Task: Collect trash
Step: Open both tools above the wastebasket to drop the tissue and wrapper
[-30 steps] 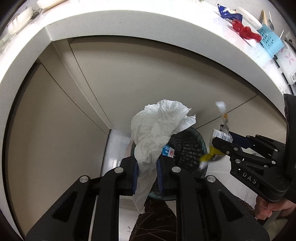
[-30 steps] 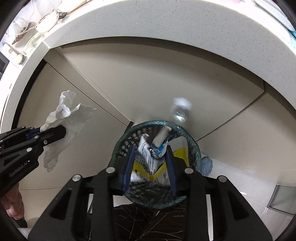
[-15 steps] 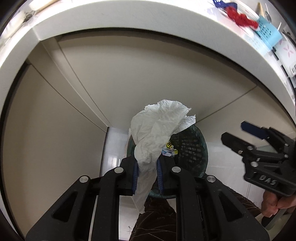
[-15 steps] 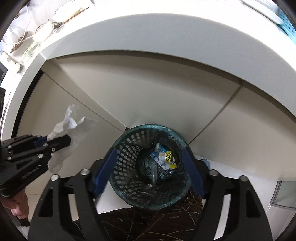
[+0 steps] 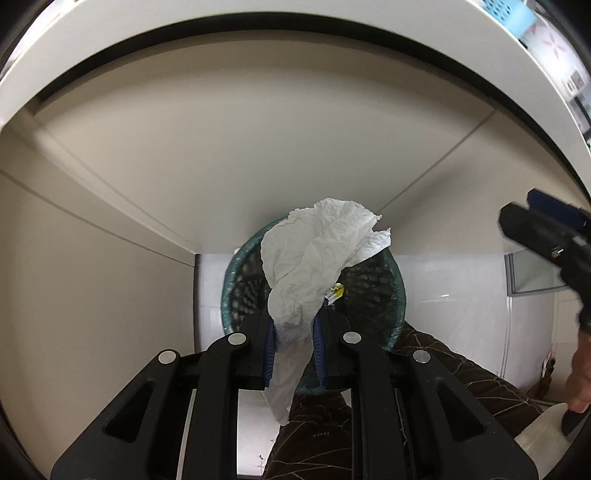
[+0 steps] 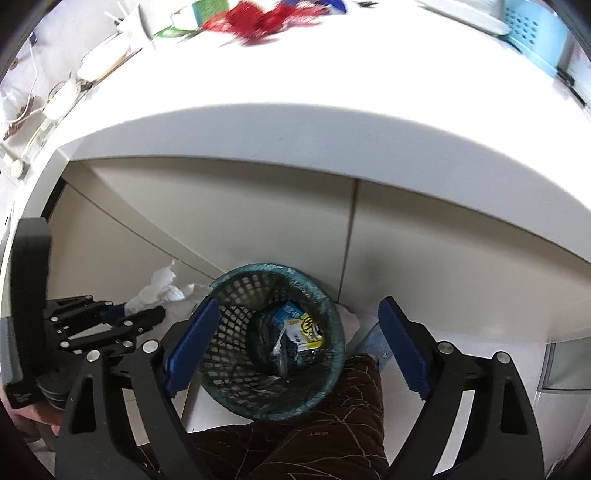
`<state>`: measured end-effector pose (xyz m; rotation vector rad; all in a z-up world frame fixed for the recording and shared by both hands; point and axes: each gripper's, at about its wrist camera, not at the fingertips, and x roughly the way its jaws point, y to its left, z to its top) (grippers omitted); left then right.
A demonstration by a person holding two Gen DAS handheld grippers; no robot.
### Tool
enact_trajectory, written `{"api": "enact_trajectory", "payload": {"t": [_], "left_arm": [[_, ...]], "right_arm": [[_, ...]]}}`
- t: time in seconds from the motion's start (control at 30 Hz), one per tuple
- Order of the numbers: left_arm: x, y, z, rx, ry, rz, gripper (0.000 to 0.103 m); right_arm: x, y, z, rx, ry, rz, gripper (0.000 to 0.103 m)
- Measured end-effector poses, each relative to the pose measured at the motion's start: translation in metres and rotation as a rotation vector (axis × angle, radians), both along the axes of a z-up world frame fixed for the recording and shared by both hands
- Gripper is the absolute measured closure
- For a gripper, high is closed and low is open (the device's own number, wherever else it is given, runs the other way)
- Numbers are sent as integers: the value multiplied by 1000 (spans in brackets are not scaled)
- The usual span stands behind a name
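Observation:
A crumpled white paper towel [image 5: 317,254] sticks up from my left gripper [image 5: 294,325], which is shut on it and points down over the green mesh bin [image 5: 400,295]. In the right wrist view the bin [image 6: 225,291] stands on the floor below my right gripper [image 6: 295,304]. Its jaws are opening wide and nothing is held between them. Yellow, blue and white wrappers [image 6: 301,326] lie at the bin's bottom. The left gripper [image 6: 147,315] with the paper towel [image 6: 162,286] hangs just left of the bin's rim. The right gripper [image 5: 546,232] shows at the right edge.
Beige cabinet doors [image 6: 258,221] rise behind the bin under a white countertop edge [image 6: 295,133]. On the counter lie a red mesh item [image 6: 266,18] and a blue basket [image 6: 532,26]. A person's dark brown patterned trouser leg [image 6: 314,435] touches the bin's near side.
The right gripper let the yellow and white wrapper fall into the bin, spread wide and drew back to the right. The left gripper carried the paper towel lower and over the bin.

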<state>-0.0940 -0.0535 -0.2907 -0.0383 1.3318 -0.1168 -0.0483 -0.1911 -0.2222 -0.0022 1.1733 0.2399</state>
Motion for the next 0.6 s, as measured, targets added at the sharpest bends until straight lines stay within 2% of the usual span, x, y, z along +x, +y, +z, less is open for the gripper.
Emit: {"api": "enact_trajectory", "payload": {"t": [0.13, 0.6], "left_arm": [[3, -10, -4, 3, -1, -27, 87], [5, -32, -22, 20, 21, -87, 85]], "right_arm": [[0, -13, 10, -4, -22, -28, 13], [-2, -36, 21, -18, -30, -77, 13]]}}
